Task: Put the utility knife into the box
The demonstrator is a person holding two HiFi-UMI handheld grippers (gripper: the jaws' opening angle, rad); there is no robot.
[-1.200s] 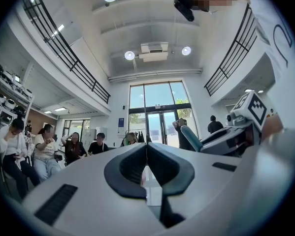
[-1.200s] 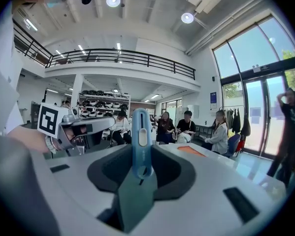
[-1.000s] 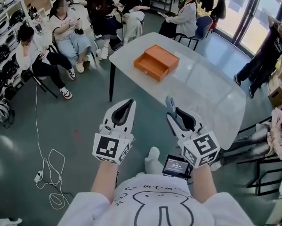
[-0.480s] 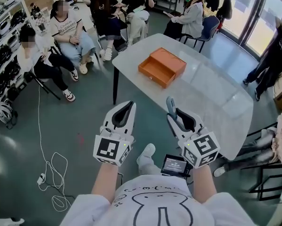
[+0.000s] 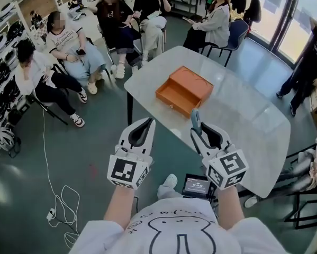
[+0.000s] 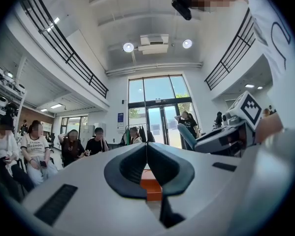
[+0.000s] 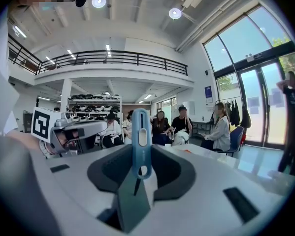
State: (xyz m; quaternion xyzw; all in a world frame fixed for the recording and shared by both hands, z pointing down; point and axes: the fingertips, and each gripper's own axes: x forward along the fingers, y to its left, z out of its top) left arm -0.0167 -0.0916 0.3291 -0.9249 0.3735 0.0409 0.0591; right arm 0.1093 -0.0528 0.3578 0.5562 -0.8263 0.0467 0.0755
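Note:
An orange box [image 5: 184,90] with its drawer pulled out lies on the white table [image 5: 237,120]; in the left gripper view a piece of the orange box [image 6: 150,188] shows low between the jaws. My right gripper [image 5: 200,133] is shut on a blue-grey utility knife [image 5: 195,120], which stands up between the jaws as the utility knife [image 7: 140,141] in the right gripper view. My left gripper [image 5: 143,129] is shut with nothing in it, its tips meeting. Both grippers hang over the floor just short of the table's near edge.
Several people sit on chairs [image 5: 68,52] beyond the table's far side, and one stands at the right [image 5: 306,62]. A white cable [image 5: 57,194] lies on the floor at the left. A black frame [image 5: 301,216] stands at the right.
The table and orange box have come nearer to both grippers in the head view. The grippers keep their grip and spacing; the knife stays in the right one.

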